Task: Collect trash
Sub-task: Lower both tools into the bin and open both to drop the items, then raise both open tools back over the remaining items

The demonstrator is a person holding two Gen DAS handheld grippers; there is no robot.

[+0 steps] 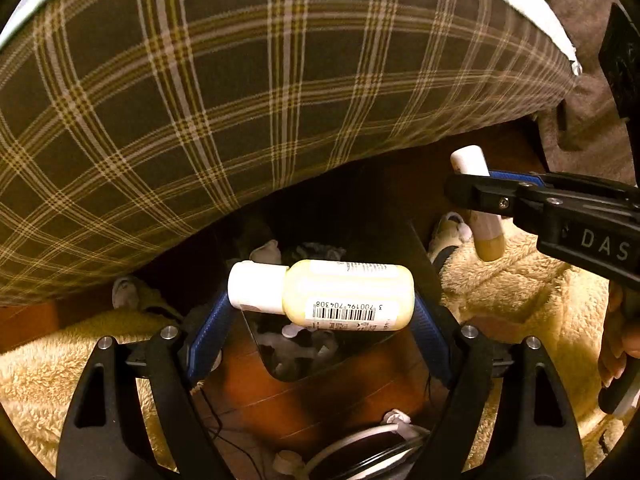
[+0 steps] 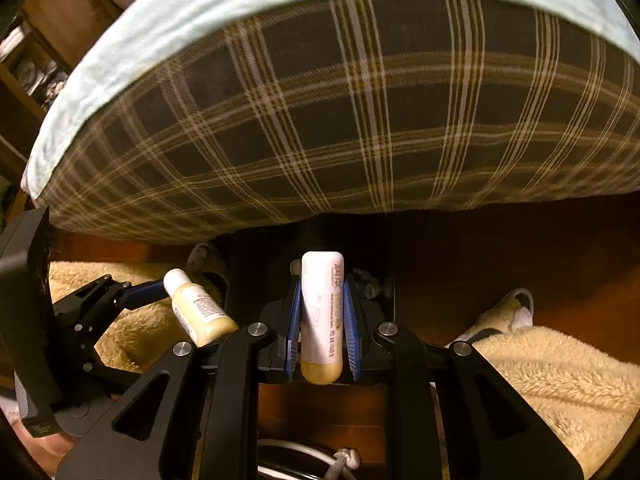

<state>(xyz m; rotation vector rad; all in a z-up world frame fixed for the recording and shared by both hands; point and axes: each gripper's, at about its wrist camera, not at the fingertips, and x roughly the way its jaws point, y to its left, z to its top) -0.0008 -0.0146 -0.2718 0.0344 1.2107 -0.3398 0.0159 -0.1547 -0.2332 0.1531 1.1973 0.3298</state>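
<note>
Left wrist view: left gripper (image 1: 322, 312) reaching forward and low, blue pads (image 1: 208, 336) clamped across a small yellow bottle (image 1: 340, 298) lying crosswise, white cap to the left, barcode label facing the camera. Directly beyond and below, a dark open bin (image 1: 320, 344) with pale scraps inside, standing on a reddish wooden floor (image 1: 296, 408). Entering from the right, right gripper (image 1: 470, 192), level and pointing left, closed on a white tube (image 1: 478, 204) held nearly upright, tan end down. Part of a hand (image 1: 614, 344) on its handle at the far right edge. One plaid bedcover (image 1: 240, 100) hanging across the top half; cream fleece rug (image 1: 532, 300) on both sides; a white shoe (image 1: 448, 236) near the tube and another (image 1: 124, 292) on the left.

Right wrist view: right gripper (image 2: 323, 328) pointing forward, pads pressed on both sides of the single white tube (image 2: 322, 312), standing on end with printed text along its side. To the left, left gripper (image 2: 176, 300) angling in, gripping the one yellow bottle (image 2: 198, 308), cap up and away. Plaid bedcover (image 2: 340, 120) with a pale sheet (image 2: 280, 4) above it; fleece rug (image 2: 560, 372) near right; one shoe (image 2: 504, 312) at its far edge

Count: two grippers, one bottle, one tube, one bin
</note>
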